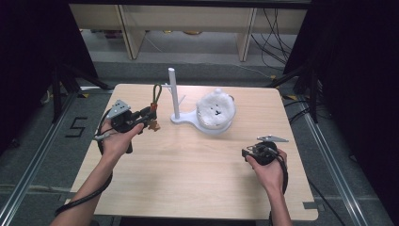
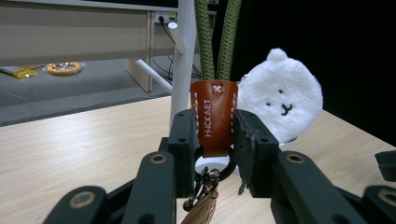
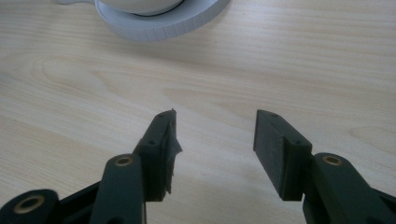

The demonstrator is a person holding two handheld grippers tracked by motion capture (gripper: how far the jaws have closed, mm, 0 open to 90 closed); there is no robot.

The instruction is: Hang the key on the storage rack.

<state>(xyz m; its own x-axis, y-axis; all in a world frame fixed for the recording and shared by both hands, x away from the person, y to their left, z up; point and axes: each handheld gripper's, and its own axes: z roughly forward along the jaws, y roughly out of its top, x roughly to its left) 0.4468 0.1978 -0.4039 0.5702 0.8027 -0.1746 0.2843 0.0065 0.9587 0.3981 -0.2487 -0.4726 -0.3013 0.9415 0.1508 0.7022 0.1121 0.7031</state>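
My left gripper (image 1: 149, 114) (image 2: 214, 135) is shut on a keychain: its pads pinch the brown leather tab (image 2: 214, 114), from which a green cord loop (image 1: 156, 93) (image 2: 217, 37) rises and metal rings with a small charm (image 2: 203, 200) hang. It is held above the table, left of the white stand with an upright post (image 1: 173, 92) (image 2: 183, 60). A white fluffy bear-face pouch (image 1: 215, 109) (image 2: 285, 98) rests in the stand's round dish (image 1: 214, 129) (image 3: 159, 21). My right gripper (image 1: 245, 153) (image 3: 215, 149) is open over bare wood, nothing between its jaws.
The light wooden table (image 1: 188, 174) has free surface in front and at the right. Beyond its far edge stand wooden furniture legs (image 1: 244, 33) and floor cables (image 1: 275, 37). Dark curtains and tripod legs (image 1: 61, 80) flank both sides.
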